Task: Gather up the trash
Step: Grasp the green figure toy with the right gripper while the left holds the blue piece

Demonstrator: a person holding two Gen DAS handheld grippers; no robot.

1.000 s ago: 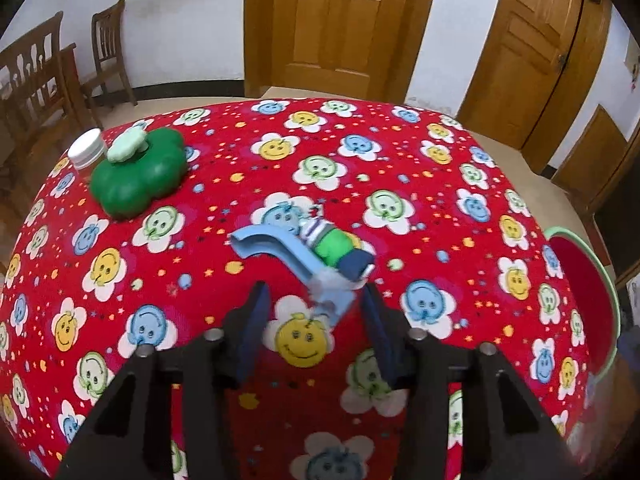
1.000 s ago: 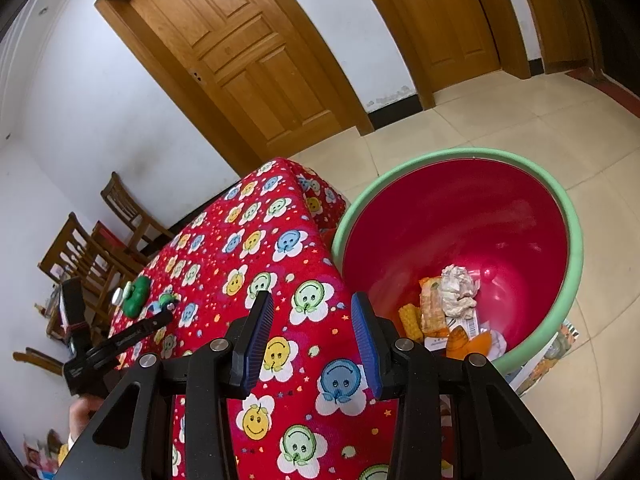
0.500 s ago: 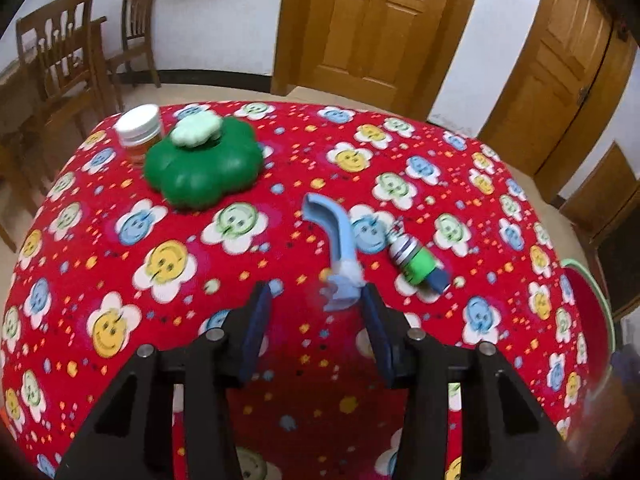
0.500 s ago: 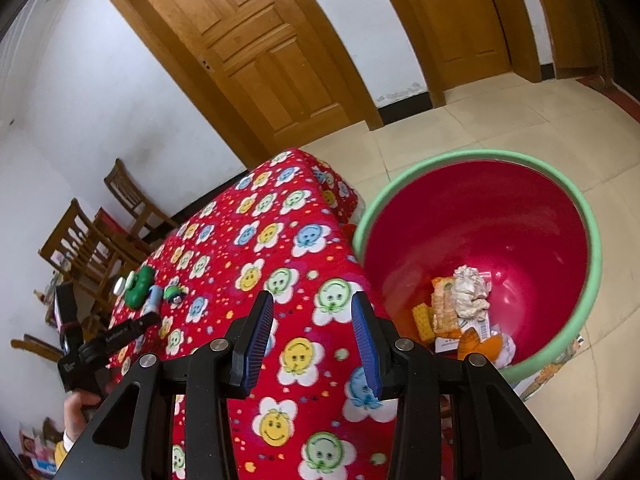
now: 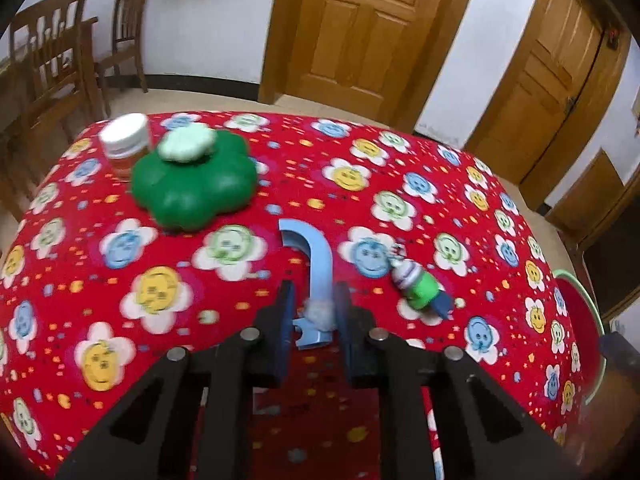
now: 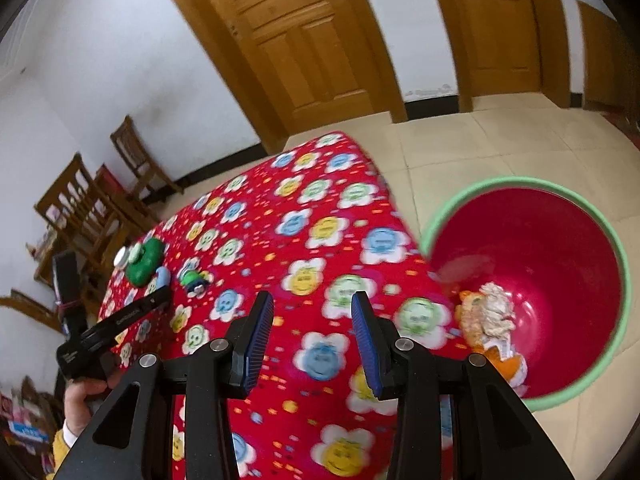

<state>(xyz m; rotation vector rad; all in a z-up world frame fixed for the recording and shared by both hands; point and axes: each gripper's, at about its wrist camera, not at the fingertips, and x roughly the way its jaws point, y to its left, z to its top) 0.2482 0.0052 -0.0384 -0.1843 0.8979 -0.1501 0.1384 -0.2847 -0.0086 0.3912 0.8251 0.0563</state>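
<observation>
Red cloth printed with smiling flowers covers the tabletop (image 5: pixel 360 152), filling the middle of both views. At lower centre of the left wrist view, the left gripper (image 5: pixel 314 320) has its fingers narrowed around the near end of a curved light-blue plastic piece (image 5: pixel 318 264) with a white tuft on it; whether they actually pinch it I cannot tell. Just right of it lies a small green bottle with striped cap (image 5: pixel 418 286). A green flower-shaped lidded box (image 5: pixel 196 188) and a white-capped jar (image 5: pixel 124 140) sit at upper left. The right gripper (image 6: pixel 312 330) hovers with fingers wide apart, holding nothing. At right stands a red bin with a green rim (image 6: pixel 536 264) on the tiled floor (image 6: pixel 500 140), scraps inside. Wooden doors (image 5: pixel 360 28) and wooden chairs (image 5: pixel 52 64) line the white walls.
</observation>
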